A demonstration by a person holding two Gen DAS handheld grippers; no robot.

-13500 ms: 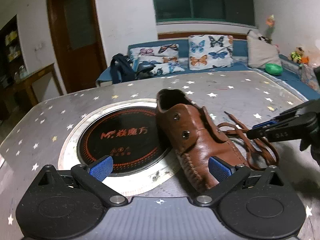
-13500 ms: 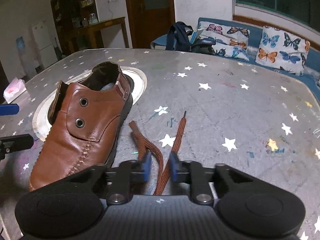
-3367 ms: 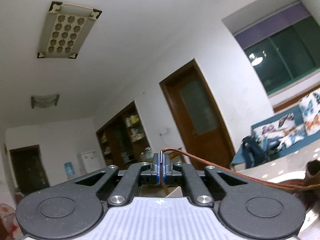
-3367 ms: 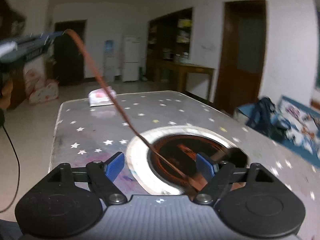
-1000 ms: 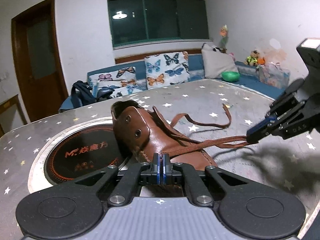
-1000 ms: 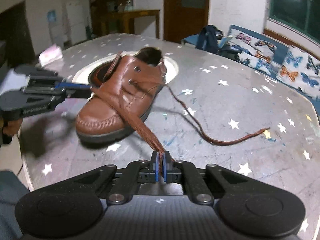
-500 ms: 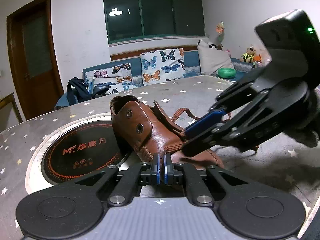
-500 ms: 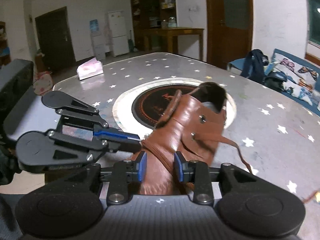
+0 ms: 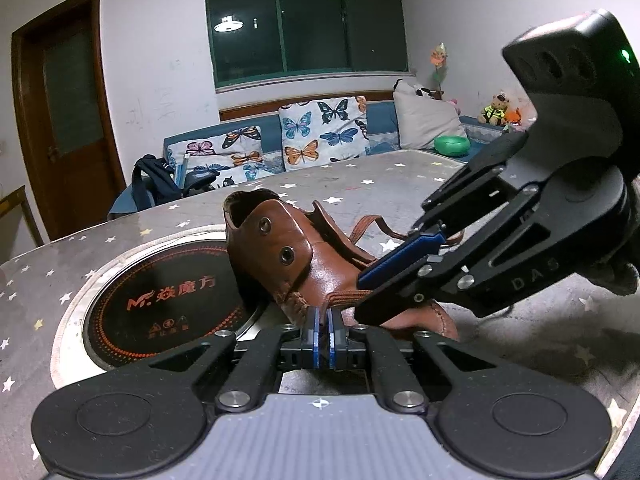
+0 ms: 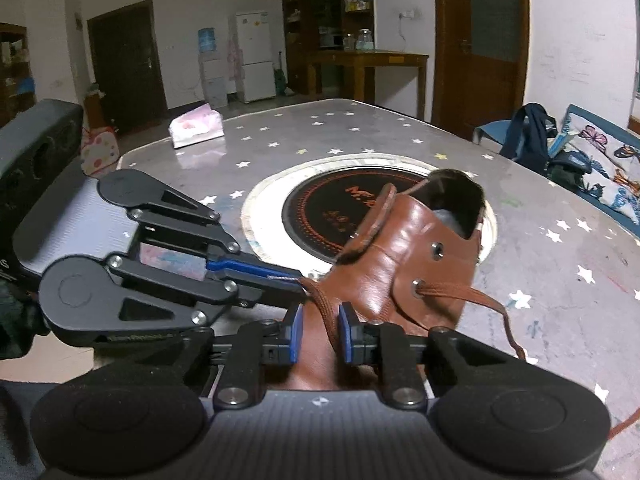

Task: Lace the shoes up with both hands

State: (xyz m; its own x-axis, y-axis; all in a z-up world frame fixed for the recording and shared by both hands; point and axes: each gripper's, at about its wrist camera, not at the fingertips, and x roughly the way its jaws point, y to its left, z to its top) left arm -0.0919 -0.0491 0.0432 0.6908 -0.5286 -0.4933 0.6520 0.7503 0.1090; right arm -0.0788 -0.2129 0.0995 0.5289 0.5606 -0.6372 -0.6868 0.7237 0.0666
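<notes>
On the starry tabletop (image 10: 540, 248), the right claw (image 10: 318, 332) has let go, now spread around the lace (image 10: 324, 312) above the shoe (image 10: 400, 256), while the left claw (image 9: 323, 330) pinches its end for a hand-over.

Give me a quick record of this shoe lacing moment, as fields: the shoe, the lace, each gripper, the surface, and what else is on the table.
shoe: brown leather shoe, partly over the round cooktop
lace: brown shoelace threaded through a lower eyelet, loose end trailing across the table
left gripper: shut on the shoelace near the shoe's toe
right gripper: open, jaws either side of the lace
surface: grey table with star print
also on table: pink tissue pack
</notes>
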